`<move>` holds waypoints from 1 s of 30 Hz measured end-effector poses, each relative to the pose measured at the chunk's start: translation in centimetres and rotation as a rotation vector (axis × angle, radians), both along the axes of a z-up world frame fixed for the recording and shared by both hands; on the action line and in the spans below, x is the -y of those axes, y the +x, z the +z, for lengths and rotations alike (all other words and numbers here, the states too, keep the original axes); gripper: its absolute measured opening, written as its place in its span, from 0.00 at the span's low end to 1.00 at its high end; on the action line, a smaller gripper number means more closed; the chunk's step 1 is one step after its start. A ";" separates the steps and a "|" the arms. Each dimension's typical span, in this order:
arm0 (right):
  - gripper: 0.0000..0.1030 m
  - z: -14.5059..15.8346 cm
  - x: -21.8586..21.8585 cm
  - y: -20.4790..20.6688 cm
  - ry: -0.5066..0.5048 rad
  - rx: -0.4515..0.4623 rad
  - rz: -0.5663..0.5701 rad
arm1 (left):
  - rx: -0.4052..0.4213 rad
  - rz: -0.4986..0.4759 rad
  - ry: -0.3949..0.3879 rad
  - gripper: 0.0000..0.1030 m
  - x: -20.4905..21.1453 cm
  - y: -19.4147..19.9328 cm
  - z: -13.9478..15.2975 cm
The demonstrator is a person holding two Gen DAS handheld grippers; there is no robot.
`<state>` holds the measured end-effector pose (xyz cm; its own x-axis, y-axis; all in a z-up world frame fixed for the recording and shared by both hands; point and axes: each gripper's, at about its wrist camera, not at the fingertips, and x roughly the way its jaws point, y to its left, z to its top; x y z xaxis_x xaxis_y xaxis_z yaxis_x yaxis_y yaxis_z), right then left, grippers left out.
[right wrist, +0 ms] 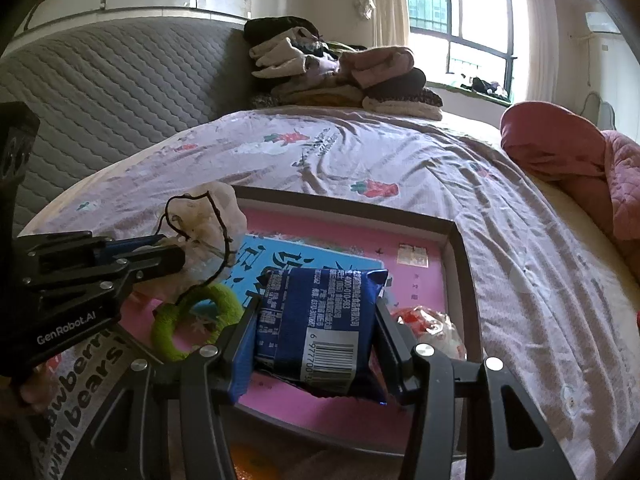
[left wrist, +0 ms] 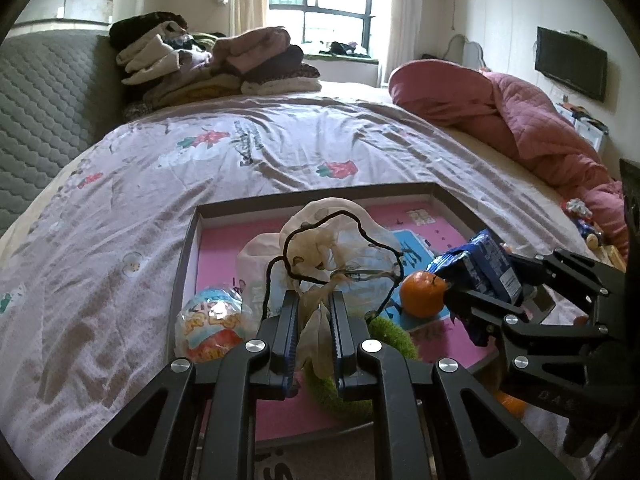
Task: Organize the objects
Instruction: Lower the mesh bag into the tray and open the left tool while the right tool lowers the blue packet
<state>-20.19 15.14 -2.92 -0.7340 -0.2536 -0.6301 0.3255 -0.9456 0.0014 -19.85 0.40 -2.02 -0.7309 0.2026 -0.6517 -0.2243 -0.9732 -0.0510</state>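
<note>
Left gripper [left wrist: 314, 312] clamping the neck of a crumpled plastic bag [left wrist: 320, 232] trailing a black cord, hovering over the tray [left wrist: 188, 248] at 12 o'clock. Right gripper [right wrist: 316, 332] squeezing a blue snack packet [right wrist: 320, 320] across its short sides, long axis running toward 12 o'clock, hanging above the pink tray floor. Lying below: orange [left wrist: 423, 294] at 1 o'clock from the left tool, green fuzzy ring [right wrist: 192, 320] at 9 o'clock from the packet. Probably lowering next; right tool nearer the bare pink corner at 1 o'clock.
</note>
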 end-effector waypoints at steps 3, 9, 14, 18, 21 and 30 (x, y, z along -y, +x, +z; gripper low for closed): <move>0.50 0.0 0.1 0.1 0.003 0.002 0.003 | 0.005 -0.003 -0.004 0.14 -0.1 0.0 -0.1; 0.50 -0.2 0.1 0.1 0.003 0.008 0.003 | 0.022 -0.004 -0.010 0.16 -0.4 -0.2 -0.7; 0.50 -0.5 0.2 0.3 0.003 0.025 0.005 | 0.041 -0.010 -0.022 0.17 -0.7 -0.5 -1.1; 0.50 -0.9 0.4 0.3 0.008 0.035 0.006 | 0.059 -0.015 -0.026 0.18 -0.7 -0.7 -1.4; 0.50 -1.1 0.6 0.3 0.017 0.045 0.011 | 0.064 -0.018 -0.030 0.20 -0.8 -0.7 -1.6; 0.51 -1.6 0.6 0.3 0.023 0.069 0.010 | 0.071 -0.016 -0.029 0.24 -0.8 -0.7 -1.6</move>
<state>-19.89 14.55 -4.56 -0.6859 -0.2451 -0.6852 0.3346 -0.9424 0.0022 -20.59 1.20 -3.60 -0.6796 0.1941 -0.7074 -0.2366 -0.9708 -0.0391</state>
